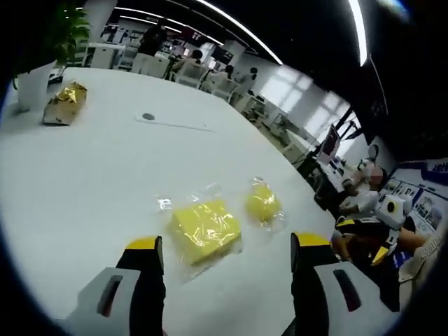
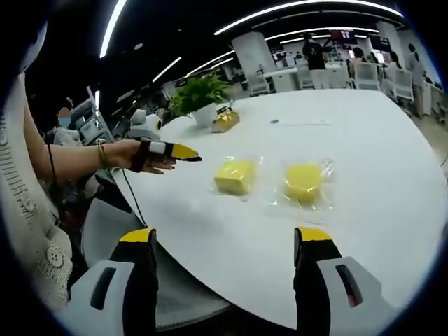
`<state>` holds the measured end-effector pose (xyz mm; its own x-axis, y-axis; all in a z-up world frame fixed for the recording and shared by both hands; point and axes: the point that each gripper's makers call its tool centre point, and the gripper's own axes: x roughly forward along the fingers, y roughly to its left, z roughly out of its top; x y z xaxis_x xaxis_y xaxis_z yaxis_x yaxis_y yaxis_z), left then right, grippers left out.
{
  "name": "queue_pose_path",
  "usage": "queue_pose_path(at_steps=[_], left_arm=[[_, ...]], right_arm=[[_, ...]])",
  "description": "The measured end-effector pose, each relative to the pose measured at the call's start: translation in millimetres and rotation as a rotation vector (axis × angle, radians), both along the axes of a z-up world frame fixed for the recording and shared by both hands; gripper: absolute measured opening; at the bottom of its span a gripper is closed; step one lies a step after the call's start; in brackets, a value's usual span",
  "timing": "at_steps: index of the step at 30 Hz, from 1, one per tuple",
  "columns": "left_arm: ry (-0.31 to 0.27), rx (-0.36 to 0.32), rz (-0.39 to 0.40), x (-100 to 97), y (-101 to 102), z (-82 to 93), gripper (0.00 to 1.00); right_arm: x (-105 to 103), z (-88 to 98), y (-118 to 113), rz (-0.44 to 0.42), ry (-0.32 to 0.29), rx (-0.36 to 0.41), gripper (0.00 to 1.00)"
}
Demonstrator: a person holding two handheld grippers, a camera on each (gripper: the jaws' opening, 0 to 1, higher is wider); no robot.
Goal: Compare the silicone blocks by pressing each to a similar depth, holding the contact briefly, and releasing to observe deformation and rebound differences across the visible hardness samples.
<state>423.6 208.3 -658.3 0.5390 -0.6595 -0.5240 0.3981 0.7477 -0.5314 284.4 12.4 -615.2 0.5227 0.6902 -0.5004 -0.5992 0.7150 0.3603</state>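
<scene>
While both silicone blocks (image 2: 235, 176) (image 2: 303, 182) sit bagged on the table (image 2: 364, 133), well this side of the plant (image 2: 199, 94), left gripper (image 1: 227, 255) and right gripper (image 2: 227, 245) fingers hang wide open, empty, probably lining up a first press.

Bright ceiling light strips (image 2: 294, 8), soft shadows, strong fisheye bending, slightly blurred edges.

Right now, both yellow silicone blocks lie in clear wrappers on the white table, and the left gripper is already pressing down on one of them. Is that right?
Not quite. The two yellow blocks do lie in clear wrappers on the white table, but the left gripper is not pressing either: the right gripper view shows it held in the air beside the table edge, apart from the blocks.
</scene>
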Motion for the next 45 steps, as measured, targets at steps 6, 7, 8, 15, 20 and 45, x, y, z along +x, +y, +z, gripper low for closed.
queue_pose_path(at_steps=[6, 7, 8, 15, 20, 45], left_arm=[[0.076, -0.128, 0.11, 38.6, 7.1, -19.4, 0.62], [0.078, -0.137, 0.114, 43.9, 8.0, -22.4, 0.6], [0.08, -0.141, 0.129, 51.9, 10.1, -27.2, 0.58], [0.154, -0.202, 0.142, 72.4, 3.0, -51.0, 0.51], [0.252, -0.306, 0.197, 77.4, -1.3, -62.2, 0.3], [0.03, -0.232, 0.07, 52.8, -23.8, 12.6, 0.0]], right_arm=[[9.1, -6.3, -1.8, -0.018, 0.024, -0.006, 0.74], [10.0, -7.5, -2.1, -0.018, 0.028, -0.009, 0.74], [11.4, -9.3, -3.6, -0.02, 0.037, -0.014, 0.74], [19.5, -8.5, -14.2, -0.065, 0.043, -0.02, 0.74], [23.0, -12.0, -18.0, -0.073, 0.059, -0.031, 0.71], [23.3, -5.1, -1.5, -0.014, 0.031, 0.044, 0.67]])
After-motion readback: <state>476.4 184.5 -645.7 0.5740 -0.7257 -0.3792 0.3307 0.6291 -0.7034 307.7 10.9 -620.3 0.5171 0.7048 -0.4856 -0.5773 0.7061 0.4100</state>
